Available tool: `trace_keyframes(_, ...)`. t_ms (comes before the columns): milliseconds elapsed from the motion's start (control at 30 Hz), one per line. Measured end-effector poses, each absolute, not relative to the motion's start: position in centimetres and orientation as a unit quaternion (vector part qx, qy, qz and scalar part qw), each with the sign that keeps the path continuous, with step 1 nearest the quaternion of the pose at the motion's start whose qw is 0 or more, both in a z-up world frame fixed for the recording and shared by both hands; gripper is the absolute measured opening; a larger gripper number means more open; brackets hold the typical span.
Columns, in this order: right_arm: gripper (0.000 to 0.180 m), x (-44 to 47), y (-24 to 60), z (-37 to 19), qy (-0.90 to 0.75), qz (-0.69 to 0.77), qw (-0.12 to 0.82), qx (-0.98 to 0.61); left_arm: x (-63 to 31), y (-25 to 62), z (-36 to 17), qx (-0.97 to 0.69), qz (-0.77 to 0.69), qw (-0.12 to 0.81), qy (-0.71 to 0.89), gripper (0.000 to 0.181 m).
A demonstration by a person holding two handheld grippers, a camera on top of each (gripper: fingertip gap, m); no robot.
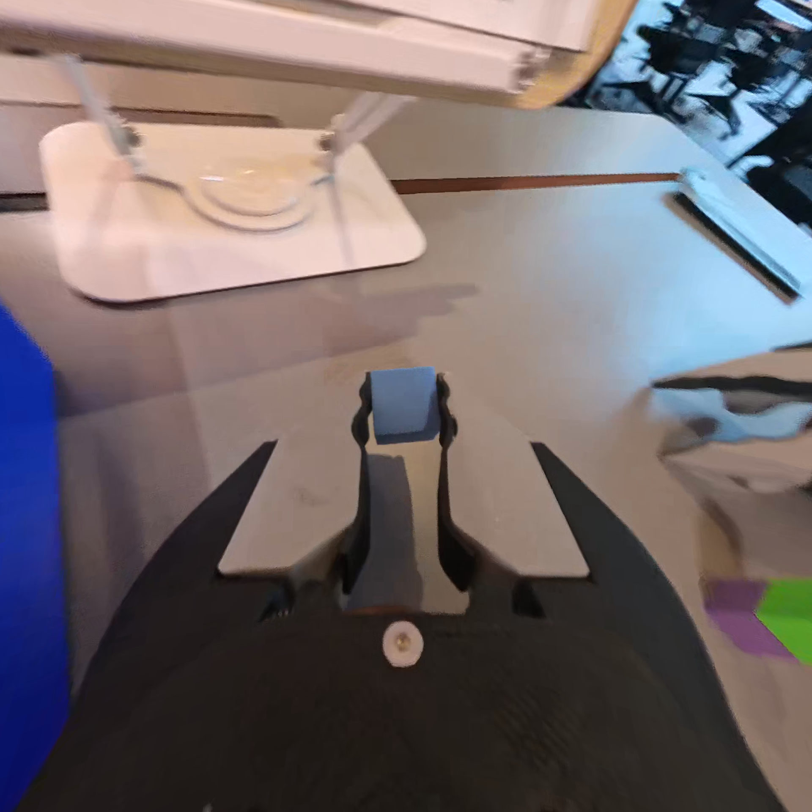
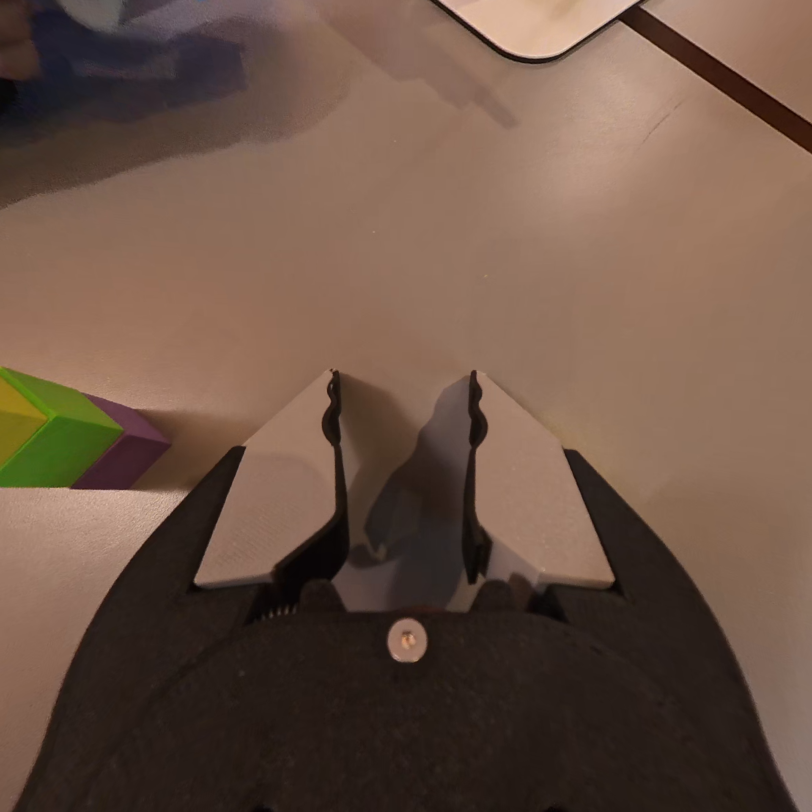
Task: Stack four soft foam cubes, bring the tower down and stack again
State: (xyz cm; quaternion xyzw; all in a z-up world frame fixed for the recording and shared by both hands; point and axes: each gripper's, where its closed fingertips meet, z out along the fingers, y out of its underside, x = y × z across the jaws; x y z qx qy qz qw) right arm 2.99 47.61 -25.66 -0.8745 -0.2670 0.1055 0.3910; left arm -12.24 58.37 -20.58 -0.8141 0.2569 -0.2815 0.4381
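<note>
You are squeezing the blue cube [image 1: 403, 406] in your left hand-held gripper [image 1: 402, 408], your right hand-held gripper [image 2: 402, 406] is hanging apart and empty, and three cubes [image 2: 66, 433] are waiting stacked.

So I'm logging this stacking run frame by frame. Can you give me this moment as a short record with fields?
left gripper: shut on the blue cube, held above the table
right gripper: open, holding nothing
stack: purple cube at the bottom, green cube on it, yellow cube on top, seen from above
cubes stacked: three
cubes left to place: the blue one
background: white monitor stand
</note>
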Motion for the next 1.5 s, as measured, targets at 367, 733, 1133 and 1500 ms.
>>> trace_keyframes(367, 0.057, 3.0, 47.5, -25.7, -0.267, 0.105, 0.391, -0.875, -5.1, 46.0, -14.3, -0.659, -0.344, 0.467, 0.478, 0.027)
trace_keyframes(733, 0.057, 3.0, 47.5, -25.7, -0.267, 0.105, 0.391, -0.875, -3.1, 40.5, -13.7, -0.595, -0.385, 0.436, 0.555, 0.027)
trace_keyframes(1133, 0.061, 2.9, 47.7, -25.3, -0.272, 0.085, 0.407, -0.868, -2.9, 38.2, -14.9, -0.588, -0.379, 0.400, 0.592, 0.027)
trace_keyframes(1500, 0.062, 2.8, 47.6, -25.5, -0.276, 0.081, 0.402, -0.869, -2.8, 38.4, -16.9, -0.617, -0.316, 0.375, 0.616, 0.027)
